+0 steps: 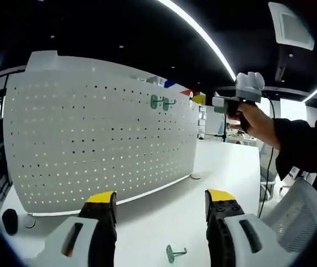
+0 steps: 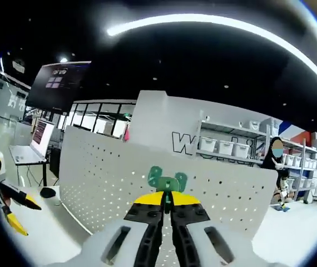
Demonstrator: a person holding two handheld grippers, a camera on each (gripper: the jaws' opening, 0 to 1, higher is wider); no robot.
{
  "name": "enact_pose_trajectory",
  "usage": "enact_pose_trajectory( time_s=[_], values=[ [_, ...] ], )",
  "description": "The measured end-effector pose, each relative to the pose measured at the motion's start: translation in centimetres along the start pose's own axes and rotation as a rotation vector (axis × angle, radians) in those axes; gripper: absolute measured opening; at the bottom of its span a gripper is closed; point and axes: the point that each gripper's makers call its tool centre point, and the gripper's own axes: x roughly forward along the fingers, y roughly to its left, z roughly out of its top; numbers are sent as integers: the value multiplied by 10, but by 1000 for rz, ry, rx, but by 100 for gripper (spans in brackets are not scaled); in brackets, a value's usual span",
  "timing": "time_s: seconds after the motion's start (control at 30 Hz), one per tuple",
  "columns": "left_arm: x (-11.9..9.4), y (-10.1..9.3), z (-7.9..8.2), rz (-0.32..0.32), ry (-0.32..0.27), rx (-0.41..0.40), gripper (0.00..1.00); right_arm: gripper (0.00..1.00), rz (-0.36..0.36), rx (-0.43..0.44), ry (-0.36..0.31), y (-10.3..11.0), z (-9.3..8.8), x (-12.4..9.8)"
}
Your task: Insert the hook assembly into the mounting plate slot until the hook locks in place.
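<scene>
White tabletop under a dark ceiling with long light strips; shelving with bins and a person stand far behind the pegboard in the right gripper view. Perforated white mounting plate stands upright on the table.

Left gripper hovers low over the table in front of the plate, jaws spread wide, nothing between the yellow-tipped pads. One loose green hook lies flat on the table between those jaws, short of the plate.

Right gripper is raised to the plate's upper part, jaws drawn together on a green hook assembly, whose back piece sits just at the plate's face; whether it is seated in a slot cannot be told. Seen from the left gripper view, the person's hand grips the handle with the arm stretched toward the plate's far end.

Two green hooks already hang high on the plate.
</scene>
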Motion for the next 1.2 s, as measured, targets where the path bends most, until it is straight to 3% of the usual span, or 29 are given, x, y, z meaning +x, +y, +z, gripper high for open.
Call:
enact_pose_trajectory(
  time_s=[0.2, 0.4, 0.8, 1.2],
  values=[
    [-1, 2, 0, 5, 2, -2, 65, 1, -73, 11, 17, -34, -6, 22],
    [-1, 3, -1, 6, 5, -9, 64, 1, -97, 63, 32, -54, -15, 42],
    [-1, 6, -4, 12, 13, -18, 62, 1, -97, 81, 57, -56, -32, 66],
    [1, 4, -7, 1, 25, -23, 60, 1, -113, 90, 45, -58, -36, 67]
  ],
)
